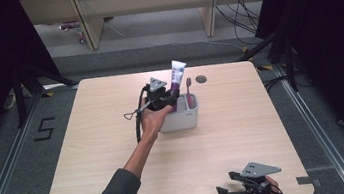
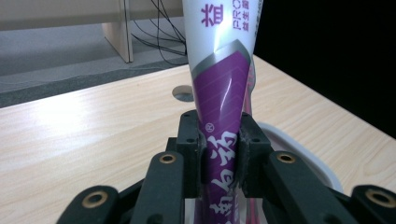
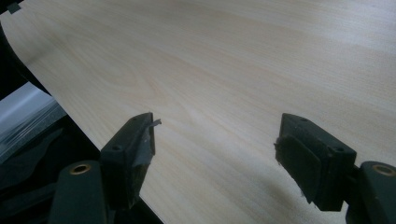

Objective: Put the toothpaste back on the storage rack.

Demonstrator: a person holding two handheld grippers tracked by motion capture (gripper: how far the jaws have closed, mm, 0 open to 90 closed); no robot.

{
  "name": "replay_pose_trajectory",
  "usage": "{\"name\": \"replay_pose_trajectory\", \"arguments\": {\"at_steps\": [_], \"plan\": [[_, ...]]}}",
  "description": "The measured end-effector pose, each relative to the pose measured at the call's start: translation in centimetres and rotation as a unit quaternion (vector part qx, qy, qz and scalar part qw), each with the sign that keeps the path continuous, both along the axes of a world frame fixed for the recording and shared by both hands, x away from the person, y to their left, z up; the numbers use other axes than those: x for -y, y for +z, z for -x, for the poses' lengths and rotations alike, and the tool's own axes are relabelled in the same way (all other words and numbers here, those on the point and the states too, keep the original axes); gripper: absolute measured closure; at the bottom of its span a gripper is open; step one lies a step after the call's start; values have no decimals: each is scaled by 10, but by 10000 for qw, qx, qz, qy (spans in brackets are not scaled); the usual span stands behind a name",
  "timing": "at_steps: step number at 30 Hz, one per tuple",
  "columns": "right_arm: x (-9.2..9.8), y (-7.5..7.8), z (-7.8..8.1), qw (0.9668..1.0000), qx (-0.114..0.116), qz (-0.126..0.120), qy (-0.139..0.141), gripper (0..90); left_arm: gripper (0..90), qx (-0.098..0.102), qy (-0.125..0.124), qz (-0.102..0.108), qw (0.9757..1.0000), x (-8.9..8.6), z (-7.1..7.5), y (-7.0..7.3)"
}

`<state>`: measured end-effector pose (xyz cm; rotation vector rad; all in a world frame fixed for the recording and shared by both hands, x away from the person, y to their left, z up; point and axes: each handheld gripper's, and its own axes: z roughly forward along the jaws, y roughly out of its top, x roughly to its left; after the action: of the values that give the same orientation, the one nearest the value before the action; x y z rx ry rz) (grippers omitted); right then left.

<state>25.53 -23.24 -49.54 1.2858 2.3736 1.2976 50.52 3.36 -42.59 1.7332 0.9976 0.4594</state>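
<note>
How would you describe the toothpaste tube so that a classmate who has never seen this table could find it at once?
Look at the light wooden table and find the white holder near its far middle. The toothpaste tube stands upright in it, gripped by the left tongs. It is white and purple with printed characters, far wider than the thin toothbrush beside it.

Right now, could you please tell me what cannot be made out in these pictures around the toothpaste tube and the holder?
- Toothpaste tube: its lower end, in the left gripper view, is hidden behind the left gripper, whose jaws are clamped on it.
- White holder: its inside, in the high view, is hidden by its wall and the hand.
- Toothbrush: its bristles are too small to tell in the high view.
</note>
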Motion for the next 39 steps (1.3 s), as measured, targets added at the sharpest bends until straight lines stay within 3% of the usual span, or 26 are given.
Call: {"name": "replay_pose_trajectory", "arguments": {"at_steps": [1,4,6,14,17,18,19,20,22,25,26,28,29,31,32,33,35,36,39], "plan": [[1,1,0,9999,26,97,-6,284,744,-2,7,10,10000,0,0,-1],[0,0,0,10000,-1,5,-3,284,743,-20,-2,-89,10000,0,1,-4],[2,1,-1,9999,76,137,34,284,741,-35,16,-129,9999,-1,2,-4],[2,1,-1,9999,66,138,43,285,714,-80,-9,-252,9996,0,6,-2],[1,1,0,9999,-30,103,15,284,704,-147,-37,-464,9988,1,8,-3],[1,1,0,10000,-38,54,14,284,706,-168,3,-313,9994,2,8,-5],[1,1,0,9999,-7,135,20,285,707,-204,-7,-316,9993,1,8,-6],[1,0,0,10000,34,44,20,284,707,-262,-49,-428,9987,1,8,-7],[1,1,0,9999,15,151,4,284,701,-247,-29,-524,9983,2,9,-7],[1,1,0,9998,-3,180,24,284,695,-242,-65,-479,9985,3,10,-7],[1,1,-1,9998,0,182,29,285,693,-256,-71,-598,9979,2,10,-6],[1,1,-1,9998,18,196,37,284,684,-253,-58,-596,9979,3,11,-7],[1,0,-1,9999,23,106,76,285,672,-249,-49,-583,9980,3,11,-6],[1,-1,-1,9999,19,116,102,284,647,-194,-13,-525,9984,3,12,-4],[0,-1,-1,9999,-33,72,108,285,654,-100,-28,-342,9994,3,13,-1],[0,-1,-1,9999,3,49,108,284,688,-93,-43,-290,9995,3,14,3],[-1,-1,0,10000,-59,24,24,284,698,32,-92,-369,9993,4,17,13],[0,0,0,9999,-59,134,71,284,698,60,-92,-398,9991,4,18,17],[1,1,-1,9997,51,216,116,284,697,108,-106,-430,9990,5,20,24]]}}
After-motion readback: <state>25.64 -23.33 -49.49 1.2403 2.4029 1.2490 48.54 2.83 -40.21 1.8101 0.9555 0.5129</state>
